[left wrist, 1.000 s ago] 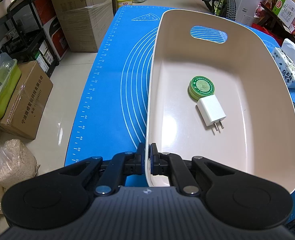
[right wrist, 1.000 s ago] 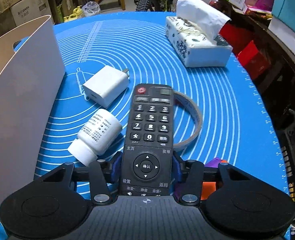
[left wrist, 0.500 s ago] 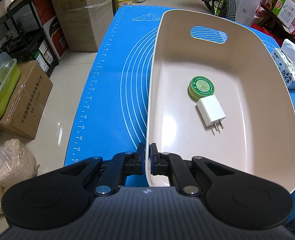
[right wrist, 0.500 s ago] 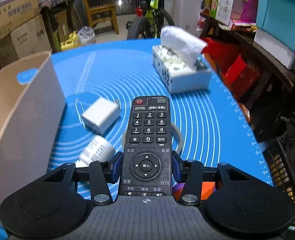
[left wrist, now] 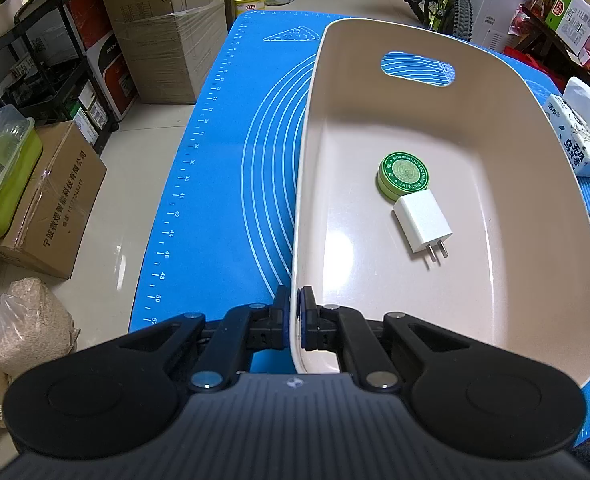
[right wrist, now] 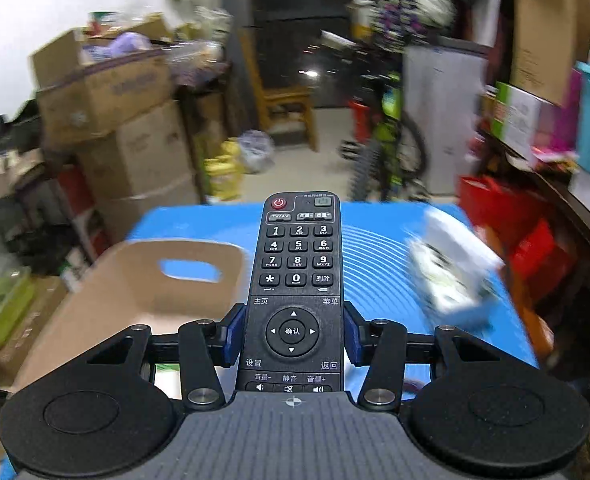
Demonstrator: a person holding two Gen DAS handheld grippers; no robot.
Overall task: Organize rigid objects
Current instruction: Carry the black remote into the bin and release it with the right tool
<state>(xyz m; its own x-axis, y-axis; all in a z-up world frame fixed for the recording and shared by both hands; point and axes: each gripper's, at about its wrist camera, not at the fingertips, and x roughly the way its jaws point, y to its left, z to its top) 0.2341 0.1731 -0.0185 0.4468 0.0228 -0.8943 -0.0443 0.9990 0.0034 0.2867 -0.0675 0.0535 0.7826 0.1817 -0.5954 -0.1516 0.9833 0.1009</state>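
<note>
L claw (left wrist: 295, 317) is clamped tight on the near rim of the beige bin (left wrist: 495, 128), which sits on the blue mat (left wrist: 223, 168) over the worktop w/ a green tin (left wrist: 404, 175) and white charger (left wrist: 423, 222) touching each other on its floor. R claw (right wrist: 293, 334) grips a black remote (right wrist: 297, 280) by its sides, jaws about half open, held up in the air over the mat, bin to the left, tissue box (right wrist: 451, 272) to the right, bkgd blurred.

right gripper (right wrist: 293, 332): clamped on black remote control (right wrist: 297, 280), keypad up, pointing away | beige bin (right wrist: 135, 292): lower left, handle slot visible | blue mat (right wrist: 375, 248): under both | tissue box (right wrist: 451, 272): right, blurred | background: cartons, bicycle, blurred
</note>
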